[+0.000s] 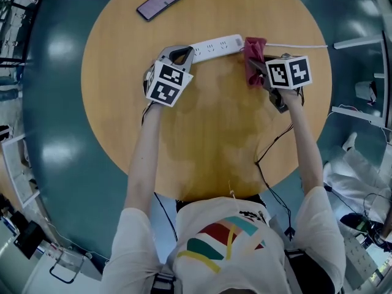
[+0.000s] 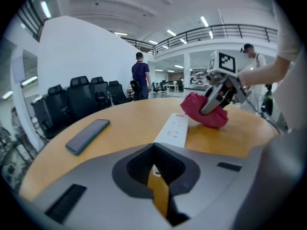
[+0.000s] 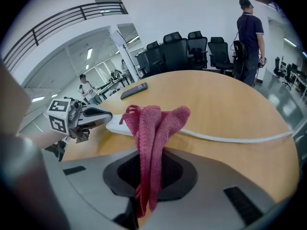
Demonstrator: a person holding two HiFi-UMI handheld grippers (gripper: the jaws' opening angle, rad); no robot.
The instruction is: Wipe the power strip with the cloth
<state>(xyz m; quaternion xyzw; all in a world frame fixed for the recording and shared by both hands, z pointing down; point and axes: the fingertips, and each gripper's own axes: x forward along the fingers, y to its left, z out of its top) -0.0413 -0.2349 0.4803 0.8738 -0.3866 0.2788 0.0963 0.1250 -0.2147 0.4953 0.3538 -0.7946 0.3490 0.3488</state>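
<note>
Cloth (image 3: 152,128) pinched in right gripper (image 3: 147,174), touching power strip (image 2: 175,128); left gripper (image 2: 158,178) closed, empty, strip just ahead

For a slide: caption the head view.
Right tongs hold a red cloth at one end of the power strip, shut left tongs at the other.

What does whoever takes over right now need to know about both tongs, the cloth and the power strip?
Left tongs: shut, empty, tip at the power strip's free end, seemingly steadying it.
Right tongs: shut on the red cloth, which sits bunched at the strip's cable end.
The strip lies on the round table, with a phone beyond it.
Done: cloth gripped and brought to the strip; how much is wiped cannot be told.
Left: sweep the cloth along the strip toward the left tongs.
</note>
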